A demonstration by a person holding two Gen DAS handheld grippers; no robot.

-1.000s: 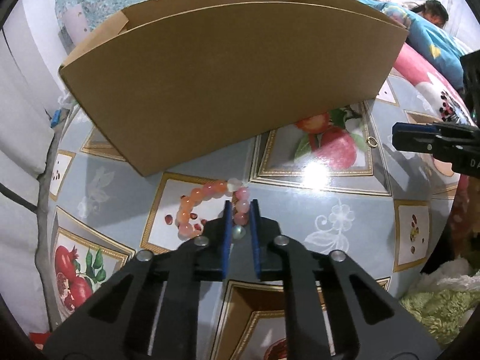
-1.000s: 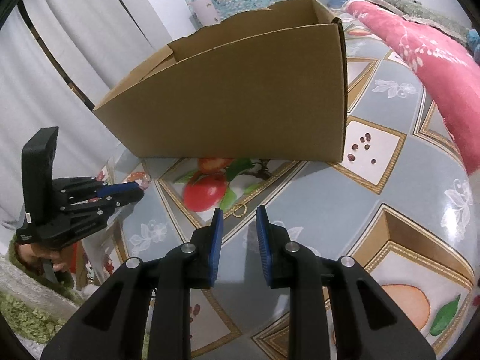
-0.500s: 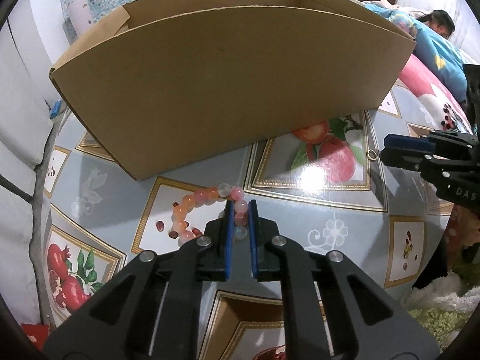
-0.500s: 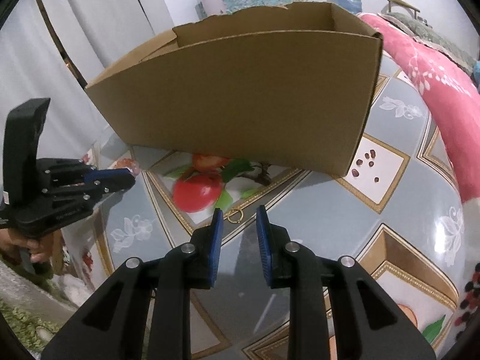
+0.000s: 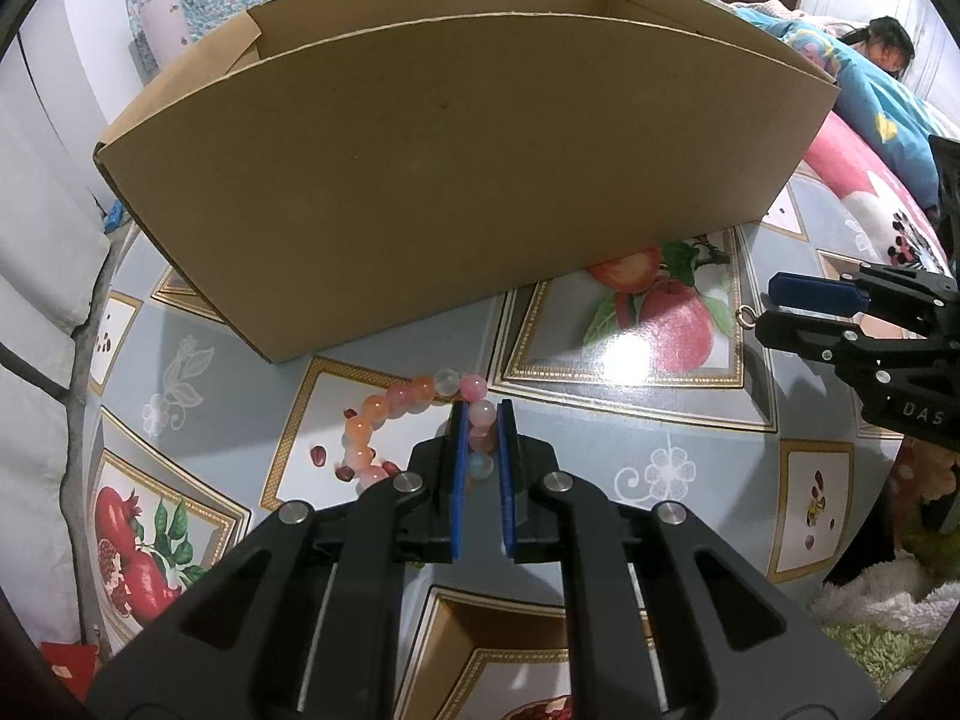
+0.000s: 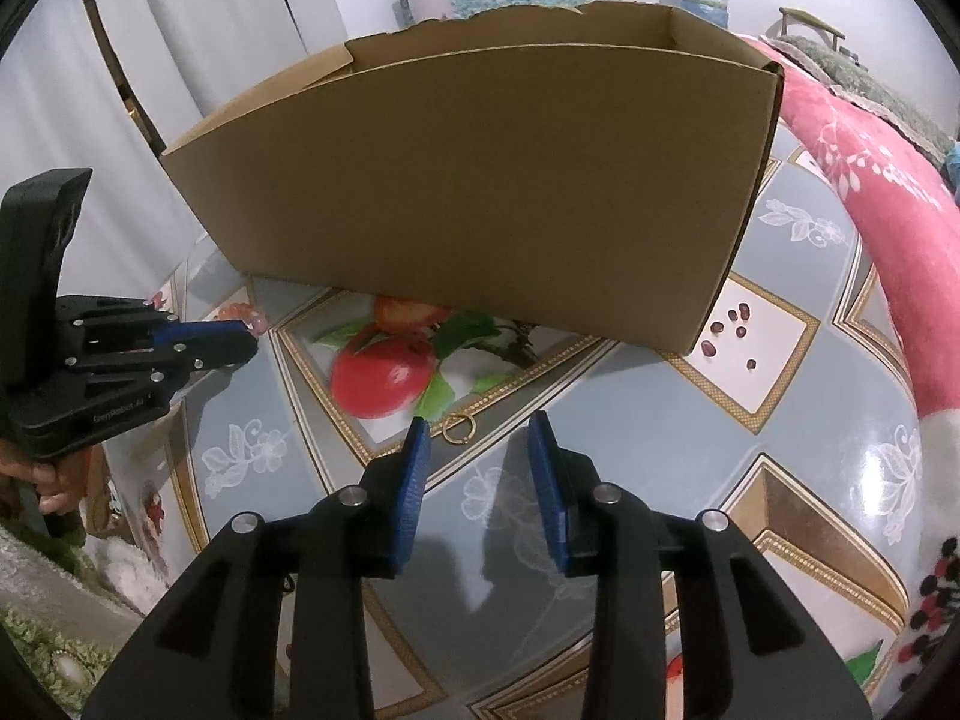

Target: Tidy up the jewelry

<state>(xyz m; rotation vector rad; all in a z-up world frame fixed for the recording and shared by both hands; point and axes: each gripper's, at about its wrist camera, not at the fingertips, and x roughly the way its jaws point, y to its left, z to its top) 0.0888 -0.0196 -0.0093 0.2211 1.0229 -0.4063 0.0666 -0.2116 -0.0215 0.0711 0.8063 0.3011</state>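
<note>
At the left, a bead bracelet [image 5: 414, 420] of pink, orange and clear beads is seen lying on the patterned table [image 5: 678, 438], just in front of the cardboard box [image 5: 456, 180]. It is gripped by the left gripper [image 5: 480, 438], whose jaws are drawn narrow onto the beads at the bracelet's right-hand end. The rest of the loop is curved away to the left of the jaws and appears to rest on the table, so the lift is judged not yet made.

The bracelet is laid as an open arc rather than a round ring. Its long axis is judged to run roughly from the jaws away toward the left, with the gripped stretch pointing toward the box wall.

Further right, a small gold ring [image 6: 459, 428] is seen flat on the table, its hole facing upward, near the printed apple and a little in front of the box. The right gripper [image 6: 480, 438] is held just above and short of it, with the jaws spread wide and nothing between them; the ring lies just beyond the left fingertip.

The inside of the box cannot be seen, so what is already stored cannot be told. Both visible pieces remain outside it, and the task is judged to be at an early stage.
</note>
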